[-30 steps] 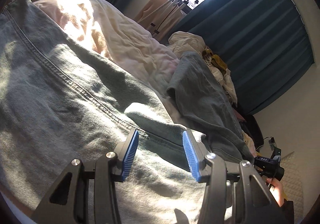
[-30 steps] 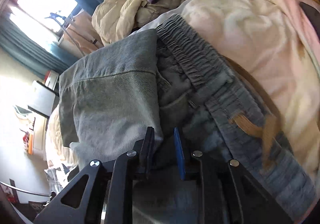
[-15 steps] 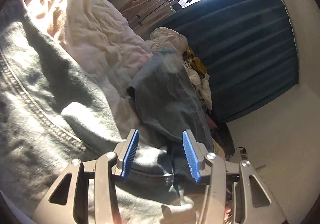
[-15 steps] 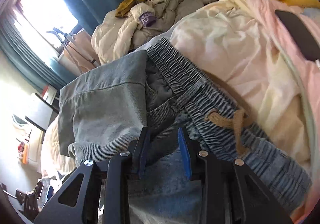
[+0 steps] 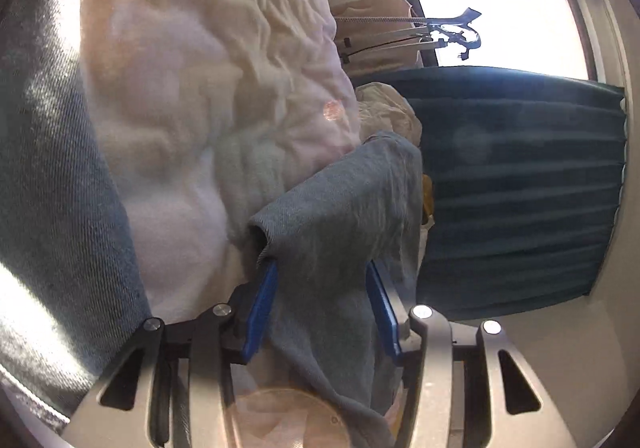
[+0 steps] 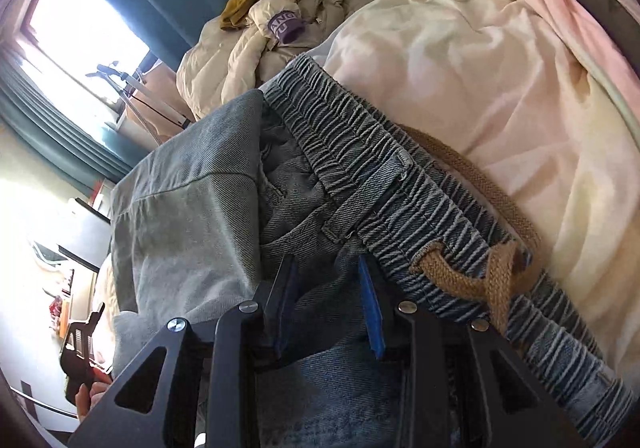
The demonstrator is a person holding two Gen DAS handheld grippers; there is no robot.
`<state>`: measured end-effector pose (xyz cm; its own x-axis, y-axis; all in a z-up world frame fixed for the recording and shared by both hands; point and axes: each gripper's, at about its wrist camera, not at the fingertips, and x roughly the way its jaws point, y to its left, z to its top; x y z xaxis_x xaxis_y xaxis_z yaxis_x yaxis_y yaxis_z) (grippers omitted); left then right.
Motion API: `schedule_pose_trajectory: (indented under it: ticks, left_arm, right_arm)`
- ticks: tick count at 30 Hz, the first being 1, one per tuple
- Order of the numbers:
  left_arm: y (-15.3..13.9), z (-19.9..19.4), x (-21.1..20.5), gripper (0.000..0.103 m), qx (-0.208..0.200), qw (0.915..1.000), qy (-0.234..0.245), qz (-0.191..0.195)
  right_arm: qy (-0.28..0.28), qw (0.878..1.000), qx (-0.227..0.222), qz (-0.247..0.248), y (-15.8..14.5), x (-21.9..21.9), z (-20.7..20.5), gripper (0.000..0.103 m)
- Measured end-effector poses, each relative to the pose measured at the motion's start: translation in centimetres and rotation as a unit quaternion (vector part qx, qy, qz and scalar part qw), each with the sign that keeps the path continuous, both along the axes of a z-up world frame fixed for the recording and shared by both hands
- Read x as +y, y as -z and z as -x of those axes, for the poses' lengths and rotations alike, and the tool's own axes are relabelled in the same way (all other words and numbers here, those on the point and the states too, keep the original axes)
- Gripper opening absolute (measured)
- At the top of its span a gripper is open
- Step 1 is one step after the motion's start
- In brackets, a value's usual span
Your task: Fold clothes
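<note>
With both the left gripper (image 5: 322,308) and right gripper (image 6: 326,302) parted around loose denim jeans (image 6: 188,232), neither pinching, the fold could spring open

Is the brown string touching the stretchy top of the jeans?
Touching. The right wrist view shows the brown string lying knotted on the jeans' stretchy top.

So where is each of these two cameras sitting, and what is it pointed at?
Left wrist: rides on the left claw, looking along its blue fingers at a grey-blue trouser leg, pale quilt and curtain; no hand shows.
Right wrist: rides on the right claw, looking down at the jeans' waistband and tan drawstring; a hand shows bottom left.
Shared: the jeans, quilt, teal curtain and window.
</note>
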<state>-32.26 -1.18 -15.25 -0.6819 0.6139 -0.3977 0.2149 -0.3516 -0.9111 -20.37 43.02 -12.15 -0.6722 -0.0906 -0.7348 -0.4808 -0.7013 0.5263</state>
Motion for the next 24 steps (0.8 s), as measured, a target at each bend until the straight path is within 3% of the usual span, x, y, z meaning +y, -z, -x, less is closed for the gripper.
schedule_pose_trajectory:
  ticks: [7, 10, 13, 15, 18, 20, 22, 24]
  left_arm:
    - [-0.3, 0.0, 1.0, 0.047, -0.038, 0.9947, -0.015, 0.095]
    - [0.0, 0.6, 0.6, 0.047, 0.007, 0.9983, -0.041, 0.04]
    - [1.3, 2.9, 0.8, 0.047, 0.04, 0.9972, -0.014, -0.061]
    - [1.7, 4.3, 1.2, 0.047, 0.044, 0.9962, -0.008, -0.075]
    - [1.6, 5.3, 1.0, 0.046, 0.05, 0.9963, -0.03, -0.063]
    - [1.0, 6.1, 0.6, 0.033, 0.048, 0.9971, -0.042, -0.041]
    - [-0.1, 6.7, 0.1, 0.004, 0.051, 0.9975, -0.048, -0.005]
    - [-2.6, 7.2, -0.5, 0.003, 0.072, 0.9953, -0.041, 0.051]
  right_arm:
    - [0.003, 1.0, 0.002, -0.007, 0.4, -0.2, 0.2, 0.032]
    - [0.001, 1.0, 0.007, -0.01, 0.4, -0.2, 0.1, 0.032]
    - [0.003, 1.0, 0.008, -0.008, 0.7, -0.3, 0.2, 0.032]
    - [0.002, 1.0, 0.007, -0.018, 0.7, -0.5, 0.4, 0.032]
    - [0.002, 0.999, 0.007, -0.032, 0.7, -0.9, 0.5, 0.032]
    - [0.003, 0.999, 0.008, -0.04, 0.8, -1.1, 0.5, 0.032]
    - [0.004, 0.999, 0.011, -0.049, 0.7, -1.3, 0.5, 0.032]
    - [0.005, 0.998, 0.015, -0.058, 0.7, -1.5, 0.6, 0.032]
